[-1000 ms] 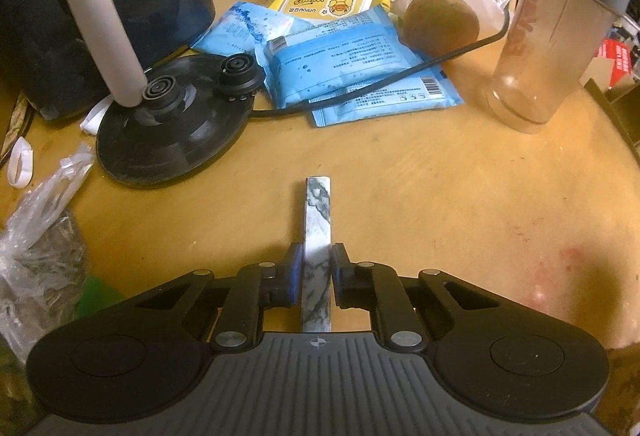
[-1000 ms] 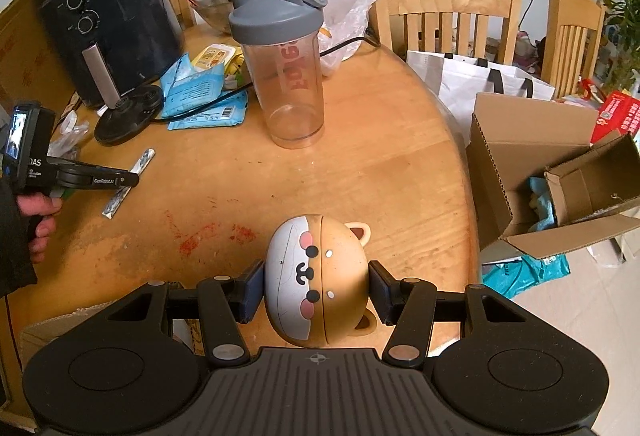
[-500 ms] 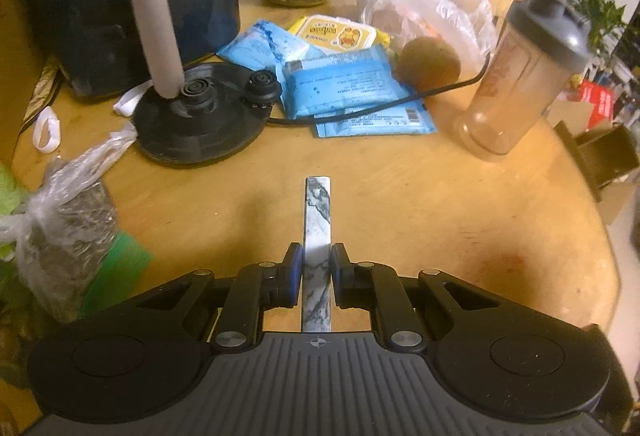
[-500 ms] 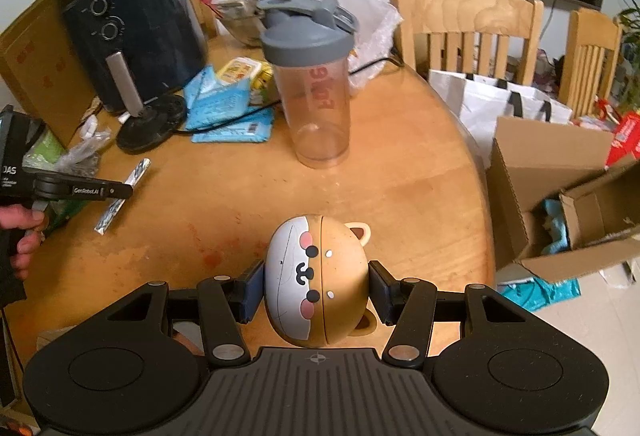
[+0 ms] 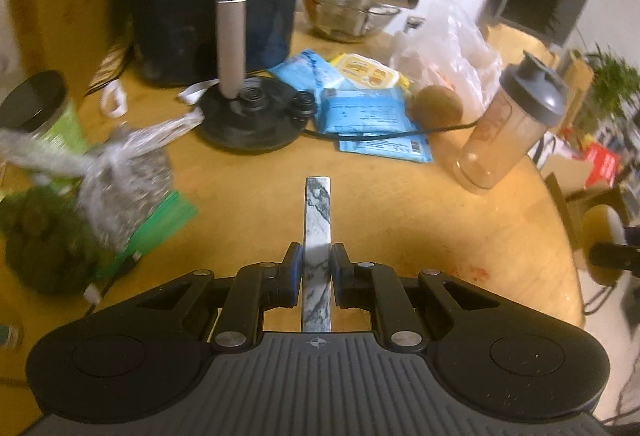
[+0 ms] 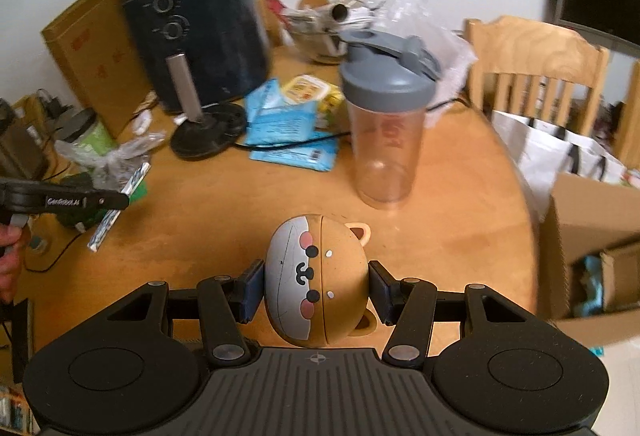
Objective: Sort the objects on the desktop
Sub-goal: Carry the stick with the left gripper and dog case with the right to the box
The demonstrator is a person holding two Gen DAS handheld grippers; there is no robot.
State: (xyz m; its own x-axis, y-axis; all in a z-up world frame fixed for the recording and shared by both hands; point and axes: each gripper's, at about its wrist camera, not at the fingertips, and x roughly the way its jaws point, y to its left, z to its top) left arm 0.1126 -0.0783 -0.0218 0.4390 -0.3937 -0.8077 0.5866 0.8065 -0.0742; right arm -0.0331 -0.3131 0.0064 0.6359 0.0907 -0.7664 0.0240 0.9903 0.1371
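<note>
Round and wooden, the table [image 6: 460, 204] lay cluttered under both claws. Nearest, the left gripper [image 5: 313, 268] was clamped on a marbled strip [image 5: 317, 220], gripped near one end so the rest stuck out forward above the wood, apparently lifted clear for carrying. The right gripper [image 6: 316, 284] was closed around a bear-faced toy [image 6: 316, 280], pinched across its widest part, likely for a firm hold on a round shape. Farther off stood a shaker bottle [image 6: 386, 124] on the right, blue packets [image 6: 288, 128] and a black kettle base [image 6: 208, 130] mid-table, and a dark air fryer [image 6: 200, 32] at the far left.
</note>
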